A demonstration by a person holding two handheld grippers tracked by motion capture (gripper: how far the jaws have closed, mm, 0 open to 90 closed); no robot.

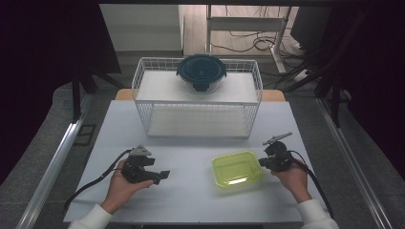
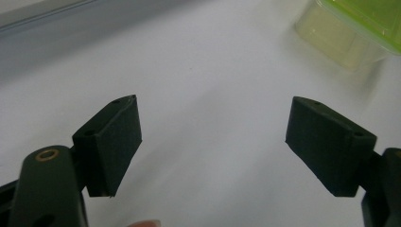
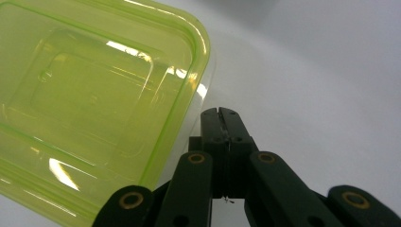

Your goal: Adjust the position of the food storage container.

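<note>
On the near right of the white table (image 1: 191,191), the green container (image 1: 237,169) sits flat and lidded, well apart from the wire basket (image 1: 198,98) that carries the dark round container (image 1: 201,72) on its top. You have lifted nothing yet; by my judgement the handling is barely started. Your right gripper (image 1: 264,161) has its jaws pressed together, empty, tips just beside the container's edge. Your left gripper (image 1: 164,175) stands spread wide, holding nothing.
</note>
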